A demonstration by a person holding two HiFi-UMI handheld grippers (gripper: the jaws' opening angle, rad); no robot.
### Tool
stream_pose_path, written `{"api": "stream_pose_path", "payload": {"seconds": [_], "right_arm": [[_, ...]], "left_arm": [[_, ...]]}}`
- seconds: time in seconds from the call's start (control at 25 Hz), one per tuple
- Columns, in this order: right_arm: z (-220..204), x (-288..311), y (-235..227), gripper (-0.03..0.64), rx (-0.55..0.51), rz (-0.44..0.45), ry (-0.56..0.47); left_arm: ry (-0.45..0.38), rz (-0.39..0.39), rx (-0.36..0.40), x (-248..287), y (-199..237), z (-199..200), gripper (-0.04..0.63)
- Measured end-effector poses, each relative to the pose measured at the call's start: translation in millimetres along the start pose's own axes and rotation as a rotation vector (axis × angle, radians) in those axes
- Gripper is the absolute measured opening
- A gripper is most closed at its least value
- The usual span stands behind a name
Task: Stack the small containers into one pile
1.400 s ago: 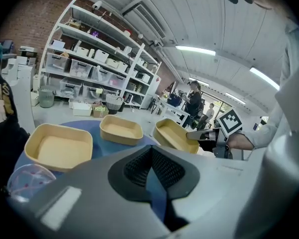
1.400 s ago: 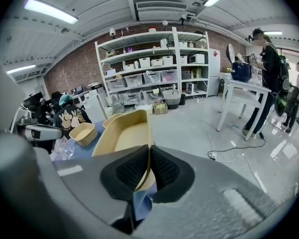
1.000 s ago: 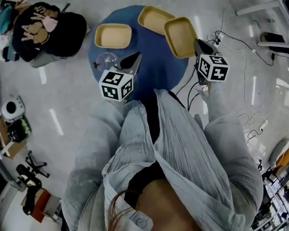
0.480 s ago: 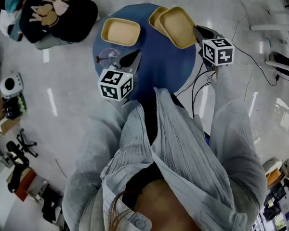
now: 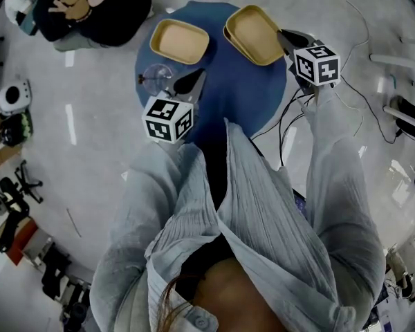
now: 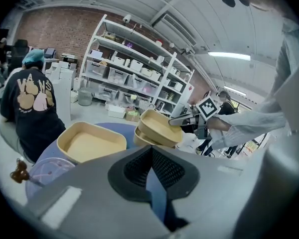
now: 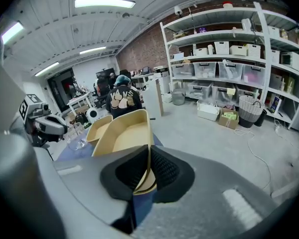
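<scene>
Right tool [image 7: 148, 156] clamped on rim of top container [image 5: 252, 25], tilted over second container [image 5: 229, 37] at desk [image 5: 228, 95] far edge. Third container [image 5: 180, 41] apart, to its left. Left tool [image 6: 150, 153] jaws together, empty.

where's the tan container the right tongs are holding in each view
Head view: the tan container is top centre-right, over a second container, at the right tongs.
Left gripper view: centre, the upper, tilted one of the overlapping pair.
Right gripper view: centre, its rim pinched in the tongs.
Shared landmark: the seated person in a dark printed top, beyond the blue table.
</scene>
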State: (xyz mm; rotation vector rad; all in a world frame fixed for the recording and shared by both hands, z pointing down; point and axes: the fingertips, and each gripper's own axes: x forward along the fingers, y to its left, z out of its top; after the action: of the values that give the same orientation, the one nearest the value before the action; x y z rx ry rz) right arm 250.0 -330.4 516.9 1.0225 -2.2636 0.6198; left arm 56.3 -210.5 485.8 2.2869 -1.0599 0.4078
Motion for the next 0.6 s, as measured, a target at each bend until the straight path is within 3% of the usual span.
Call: {"api": "stream_pose_path", "payload": {"seconds": [0.6], "right_arm": [[-13.4,21.0,-0.8,0.017,-0.085,0.073,0.092]], "left_arm": [[0.007,0.044,-0.035,8.2,-0.9,-5.2,0.015]]}}
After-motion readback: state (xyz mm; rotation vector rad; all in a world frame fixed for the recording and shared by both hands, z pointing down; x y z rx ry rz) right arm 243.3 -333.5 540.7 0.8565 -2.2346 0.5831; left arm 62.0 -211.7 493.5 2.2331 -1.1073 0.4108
